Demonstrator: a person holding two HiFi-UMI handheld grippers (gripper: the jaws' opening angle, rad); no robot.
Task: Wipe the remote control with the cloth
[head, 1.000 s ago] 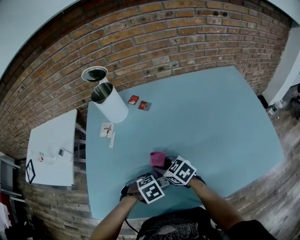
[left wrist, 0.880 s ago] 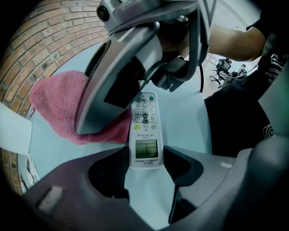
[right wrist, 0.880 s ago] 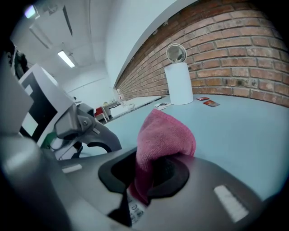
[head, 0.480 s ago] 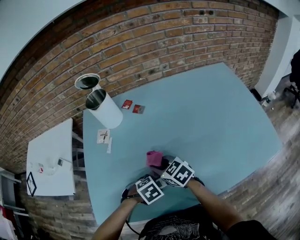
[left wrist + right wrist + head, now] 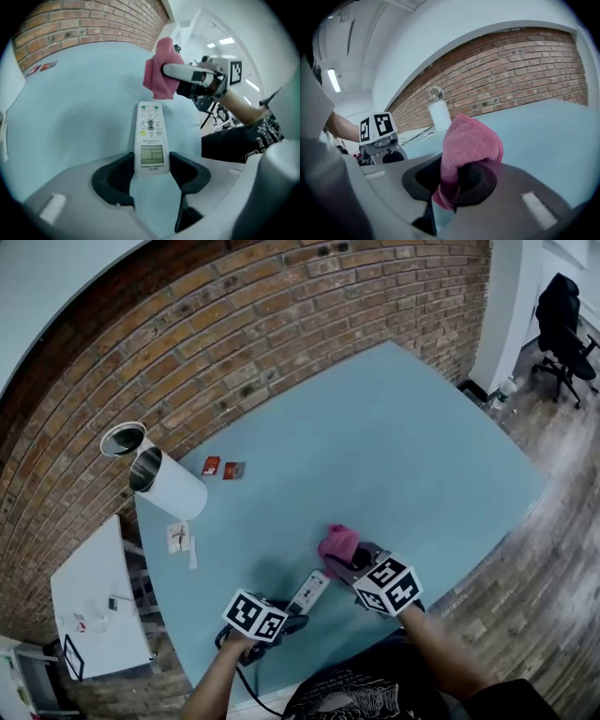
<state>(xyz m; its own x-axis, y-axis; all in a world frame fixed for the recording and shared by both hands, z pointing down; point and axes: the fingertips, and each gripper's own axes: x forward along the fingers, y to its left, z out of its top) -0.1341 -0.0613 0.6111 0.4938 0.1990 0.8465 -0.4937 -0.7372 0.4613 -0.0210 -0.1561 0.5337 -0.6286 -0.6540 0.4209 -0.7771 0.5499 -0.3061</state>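
My right gripper (image 5: pixel 457 180), clamped on the pink cloth (image 5: pixel 468 140), had swung clear of the white remote control (image 5: pixel 150 138), which my left gripper (image 5: pixel 151 171) pinched by its display end over the blue table (image 5: pixel 394 446), so I judged that wiping stroke over.

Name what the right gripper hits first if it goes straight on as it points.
Probably the blue table, short of the white canister; the right gripper, shut on the pink cloth, tilts slightly downward.

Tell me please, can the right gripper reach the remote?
Probably yes: the right gripper's cloth hangs just past the remote's free end; the left gripper holds only the other end.
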